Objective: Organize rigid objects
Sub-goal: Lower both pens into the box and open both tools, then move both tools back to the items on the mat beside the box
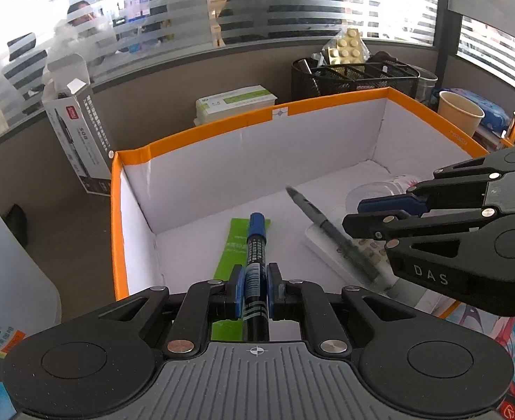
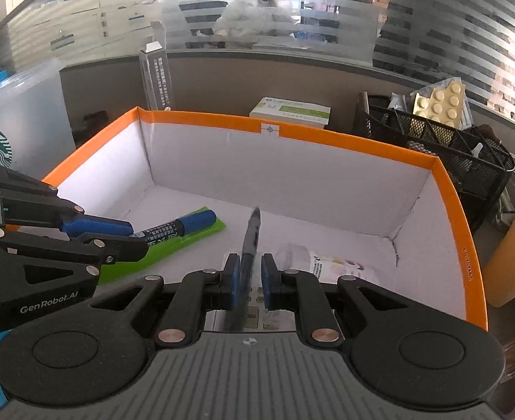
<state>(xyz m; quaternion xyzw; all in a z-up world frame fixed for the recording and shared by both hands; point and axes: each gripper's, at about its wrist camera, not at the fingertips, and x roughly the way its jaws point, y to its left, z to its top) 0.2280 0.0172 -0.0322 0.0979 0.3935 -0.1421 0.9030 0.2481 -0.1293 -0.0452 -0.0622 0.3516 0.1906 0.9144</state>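
We see the left gripper (image 1: pixel 253 288) clenched on a blue marker (image 1: pixel 255 245), which juts ahead over the orange-rimmed box (image 1: pixel 201 133). The right gripper (image 2: pixel 247 280) grips a dark pen (image 2: pixel 250 241), its tip ahead of the jaws

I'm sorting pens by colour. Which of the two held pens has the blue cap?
The black marker with printed barrel, clamped in the left gripper. The slim dark pen in the right gripper has no blue.

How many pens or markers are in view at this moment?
2. A blue-capped marker is clamped in the left gripper above the orange-rimmed box; a dark pen is clamped in the right gripper. The mesh organizer may hide more.
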